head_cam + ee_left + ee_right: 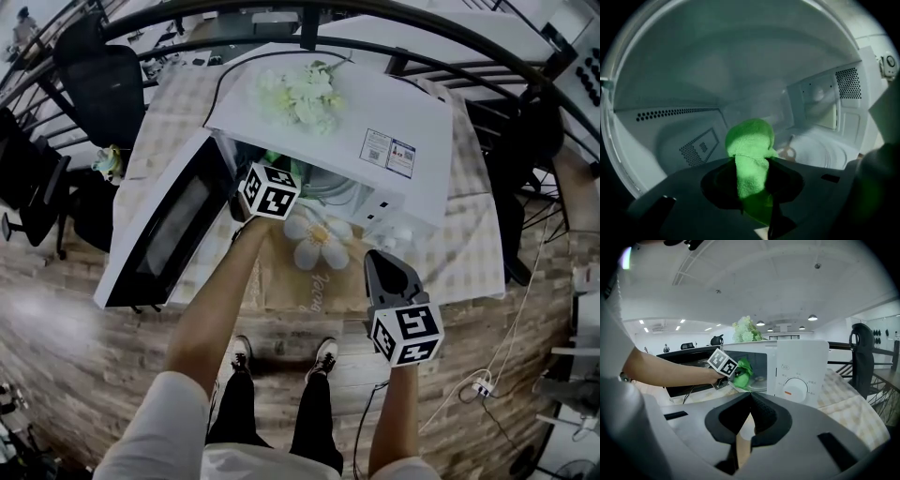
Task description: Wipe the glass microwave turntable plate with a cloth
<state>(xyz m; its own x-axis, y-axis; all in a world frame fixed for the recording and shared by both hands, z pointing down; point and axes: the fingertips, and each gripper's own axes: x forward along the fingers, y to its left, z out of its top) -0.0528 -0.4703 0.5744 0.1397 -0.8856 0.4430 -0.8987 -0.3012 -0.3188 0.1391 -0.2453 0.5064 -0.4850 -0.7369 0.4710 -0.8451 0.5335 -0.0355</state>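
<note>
Green cloth (750, 140), one, clenched in left hand-held gripper (751, 174) inside microwave (433, 114); right hand-held gripper (750, 400) closed.

The green cloth (749, 140) looks soft and fluffy, the microwave walls (717, 70) smooth matt white, the glass plate (825, 152) clear and glossy.

The fluffy cloth (749, 154) is bright green, the box-shaped microwave oven (394, 108) white with a black-windowed door (167, 234), and the worktop's fabric cover (473, 253) beige checked.
</note>
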